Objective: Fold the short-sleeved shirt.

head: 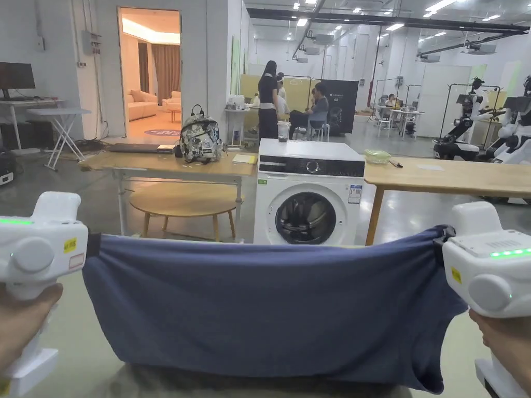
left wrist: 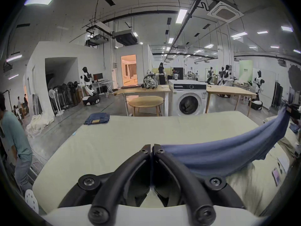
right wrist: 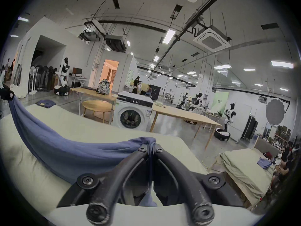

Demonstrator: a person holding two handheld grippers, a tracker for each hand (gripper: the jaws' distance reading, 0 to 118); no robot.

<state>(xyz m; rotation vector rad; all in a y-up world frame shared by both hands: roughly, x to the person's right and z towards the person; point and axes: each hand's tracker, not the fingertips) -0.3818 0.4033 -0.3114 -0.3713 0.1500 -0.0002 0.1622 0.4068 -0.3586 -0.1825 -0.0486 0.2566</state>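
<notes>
Head view: the blue short-sleeved shirt (head: pixel 269 306) hangs stretched in the air between the two tools, its top edge taut and its body drooping toward the near edge of the pale padded surface (head: pixel 78 342). The left gripper (head: pixel 93 243) and the right gripper (head: pixel 441 241) each clamp one end of that top edge.

Left gripper view: the jaws are pressed together on a pinch of cloth, and the shirt (left wrist: pixel 219 153) runs off to the right as a bunched, sagging band above the surface (left wrist: pixel 122 139). Folded jeans (left wrist: pixel 97 118) lie at the surface's far left corner.

Right gripper view: the jaws are clenched on a gathered tuft, with the shirt (right wrist: pixel 73 148) sweeping left toward the other tool (right wrist: pixel 6 94), clear of the surface (right wrist: pixel 97 128) in the middle.

No fold looks finished, as far as I can judge; the garment is only lifted and spread. Laying it flat and making each fold seem left to do
</notes>
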